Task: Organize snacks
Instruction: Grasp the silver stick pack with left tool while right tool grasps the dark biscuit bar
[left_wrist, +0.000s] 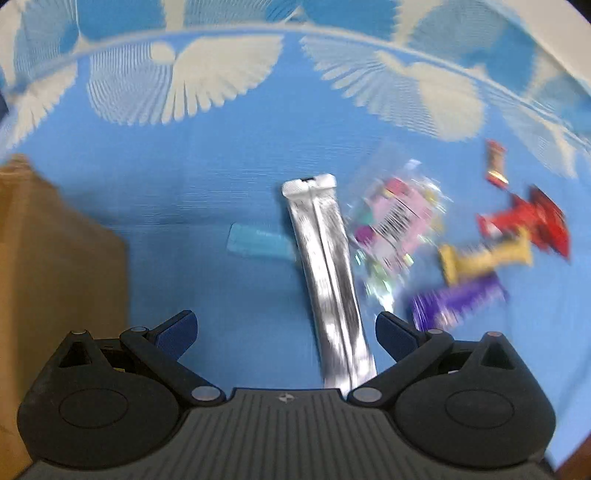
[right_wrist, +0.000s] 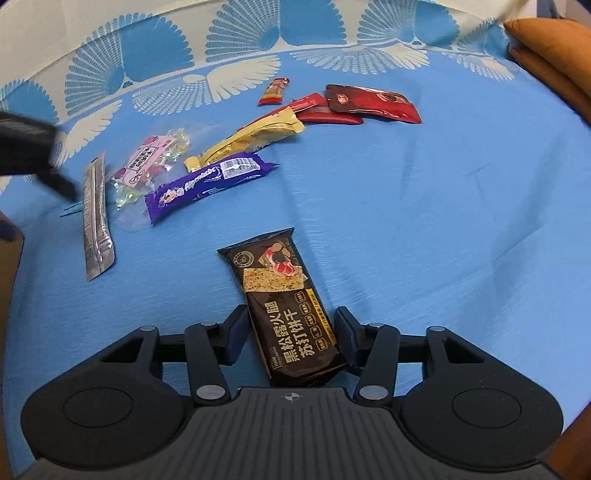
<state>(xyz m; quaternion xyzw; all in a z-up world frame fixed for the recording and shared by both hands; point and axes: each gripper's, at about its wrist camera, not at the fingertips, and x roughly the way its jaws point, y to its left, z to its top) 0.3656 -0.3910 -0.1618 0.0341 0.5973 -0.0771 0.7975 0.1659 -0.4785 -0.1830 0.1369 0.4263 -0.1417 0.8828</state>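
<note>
With the right gripper (right_wrist: 290, 334) clamped across the black cracker packet (right_wrist: 282, 306), excessive squeeze could crush the crackers; left gripper (left_wrist: 286, 328) stands wide.

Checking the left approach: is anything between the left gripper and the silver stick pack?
Nothing visible. The silver pack lies flat on the blue cloth, running in between the open left gripper's fingers; the candy bag sits beside it.
</note>
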